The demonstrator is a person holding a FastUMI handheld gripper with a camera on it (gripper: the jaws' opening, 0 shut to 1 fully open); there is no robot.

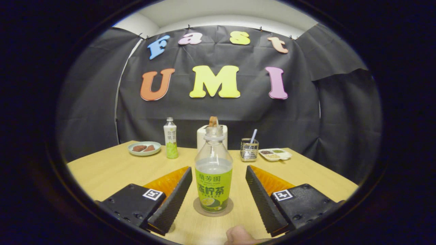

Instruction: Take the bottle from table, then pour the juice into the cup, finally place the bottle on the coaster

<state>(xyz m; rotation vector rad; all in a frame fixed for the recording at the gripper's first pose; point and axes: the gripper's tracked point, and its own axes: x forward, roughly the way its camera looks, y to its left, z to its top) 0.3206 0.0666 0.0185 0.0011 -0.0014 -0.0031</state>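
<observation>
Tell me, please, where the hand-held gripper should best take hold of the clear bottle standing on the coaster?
Grip the bottle on its straight labelled body, coming in level from the front. It stands upright on the coaster, centred between the open fingers of the hand-held gripper, and the neck above narrows.

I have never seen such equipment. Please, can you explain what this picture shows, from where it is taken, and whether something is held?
A person carries a hand-held two-finger tool. The camera rides on it and looks forward along its black ribbed fingers.

The fingers are open. A clear plastic bottle with a green label stands upright between them on a round brown coaster, touched by neither.

Farther back on the yellow wooden table are a pale green plate with brown pieces, a second smaller green-labelled bottle, a white box, a wire basket and a white divided tray. A fingertip shows nearest the camera.
</observation>
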